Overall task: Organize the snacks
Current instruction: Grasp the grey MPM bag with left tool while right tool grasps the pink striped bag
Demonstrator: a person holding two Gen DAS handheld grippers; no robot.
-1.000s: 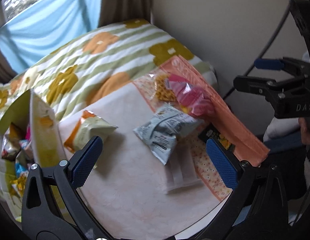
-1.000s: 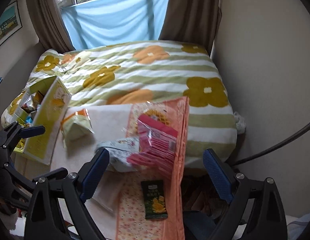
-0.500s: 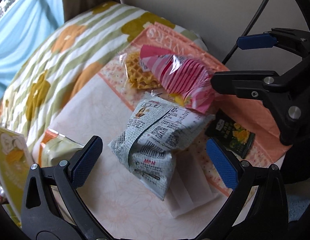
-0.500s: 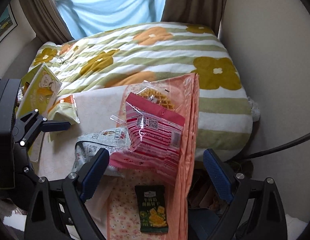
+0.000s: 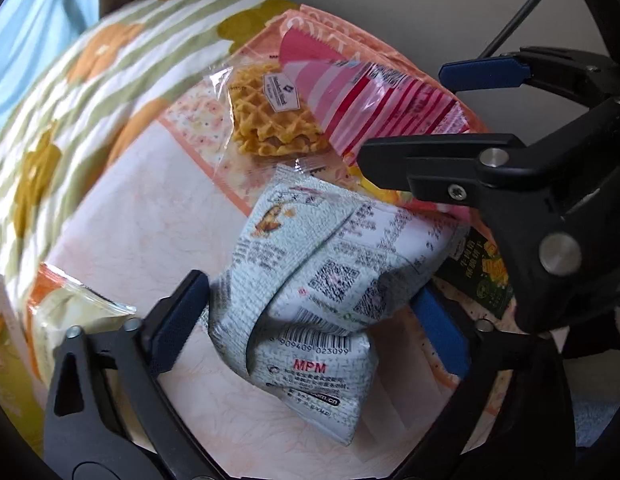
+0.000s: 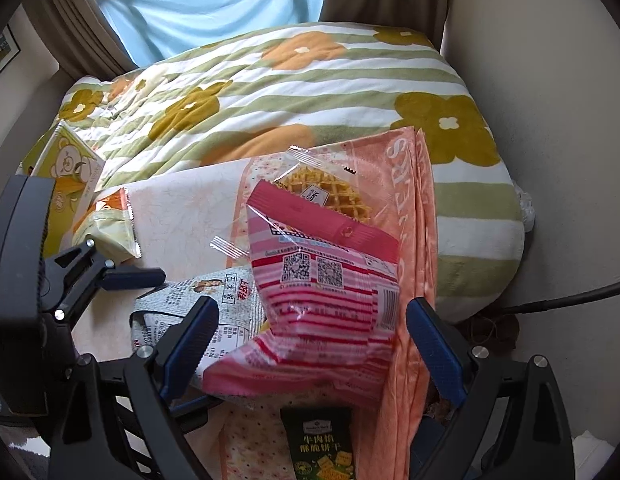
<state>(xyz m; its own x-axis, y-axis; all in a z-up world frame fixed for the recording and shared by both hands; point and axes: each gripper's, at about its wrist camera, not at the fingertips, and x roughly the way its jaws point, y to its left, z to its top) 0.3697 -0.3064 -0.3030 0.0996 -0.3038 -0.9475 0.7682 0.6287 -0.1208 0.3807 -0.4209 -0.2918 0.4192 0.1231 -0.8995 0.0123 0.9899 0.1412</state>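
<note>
Landmark: the pale green-white snack packet (image 5: pixel 310 280) lies on a cream and peach towel (image 5: pixel 150 208) spread over the bed's flowered quilt (image 6: pixel 310 92).
Left claw (image 5: pixel 310 320): released, its jaws have just been closing in a little; the pale packet sits between the blue pads (image 5: pixel 178 320), and I cannot tell whether either pad touches it.
Right claw (image 6: pixel 310 344): released and wide, jaws either side of the pink striped packet (image 6: pixel 321 296), pads apart from it.
Pink striped packet: just beyond the pale packet, its lower edge overlapping the pale one.
Waffle pack (image 5: pixel 270 116): clear wrapper, beyond the pale packet, partly under the pink one.
Dark green cracker packet (image 6: pixel 321 444): flat on the towel, beside the pale packet on the right claw's side.
Yellow-green chip bag (image 6: pixel 106 228): on the towel, well apart from the pale packet on the far side from the crackers.
Yellow carton (image 6: pixel 66 176): past the chip bag, at the towel's edge.
</note>
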